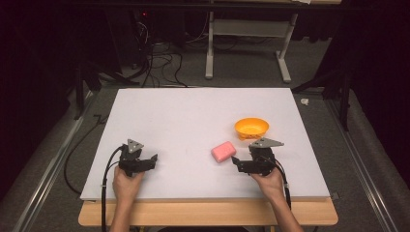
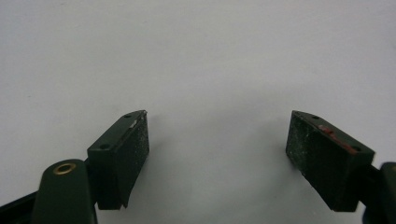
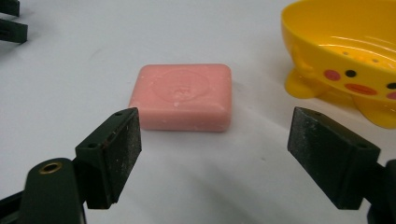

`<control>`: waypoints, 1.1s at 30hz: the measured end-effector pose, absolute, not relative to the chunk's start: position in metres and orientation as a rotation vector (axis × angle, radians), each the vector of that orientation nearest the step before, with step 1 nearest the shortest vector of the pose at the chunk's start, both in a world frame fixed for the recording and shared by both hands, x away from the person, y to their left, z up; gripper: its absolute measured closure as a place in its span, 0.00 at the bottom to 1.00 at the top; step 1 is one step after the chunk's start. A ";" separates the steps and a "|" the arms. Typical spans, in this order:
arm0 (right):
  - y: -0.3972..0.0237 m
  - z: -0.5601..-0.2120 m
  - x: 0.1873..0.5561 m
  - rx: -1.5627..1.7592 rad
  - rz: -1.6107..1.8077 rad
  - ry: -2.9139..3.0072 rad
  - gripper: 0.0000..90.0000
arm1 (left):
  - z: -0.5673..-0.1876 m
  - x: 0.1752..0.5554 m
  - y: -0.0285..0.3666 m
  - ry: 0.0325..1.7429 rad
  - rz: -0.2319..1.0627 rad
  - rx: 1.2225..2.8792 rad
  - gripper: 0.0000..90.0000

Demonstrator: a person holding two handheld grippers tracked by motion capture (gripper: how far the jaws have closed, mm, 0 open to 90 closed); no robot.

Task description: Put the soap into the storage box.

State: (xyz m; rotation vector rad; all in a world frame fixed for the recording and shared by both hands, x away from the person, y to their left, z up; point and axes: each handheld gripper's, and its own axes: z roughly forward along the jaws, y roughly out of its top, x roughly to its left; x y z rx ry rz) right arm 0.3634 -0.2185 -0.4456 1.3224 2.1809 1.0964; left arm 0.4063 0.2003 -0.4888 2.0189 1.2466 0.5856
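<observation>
I see a pink soap bar (image 3: 183, 97), a yellow dish (image 3: 345, 56) with red-and-black face markings, and a white board (image 1: 193, 116).

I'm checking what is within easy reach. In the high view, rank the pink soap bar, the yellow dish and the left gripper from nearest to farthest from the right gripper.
1. Pink rectangular soap bar: just up-left of the right gripper.
2. Yellow plastic footed dish: behind the right gripper, slightly farther.
3. Left gripper: far across the white table, at the left.

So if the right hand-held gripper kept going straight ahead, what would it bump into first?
Probably the pink soap. It lies just ahead of the open right hand-held gripper, a bit toward one jaw. The yellow dish stands off to the side.
</observation>
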 end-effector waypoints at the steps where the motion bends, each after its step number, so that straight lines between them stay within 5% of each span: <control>1: -0.216 -0.445 0.364 1.324 1.099 2.181 0.19 | -0.489 0.406 0.200 1.246 0.586 2.019 0.24; 33: -0.172 -0.464 0.397 1.344 1.075 2.175 0.13 | -0.489 0.407 0.201 1.251 0.575 2.012 0.24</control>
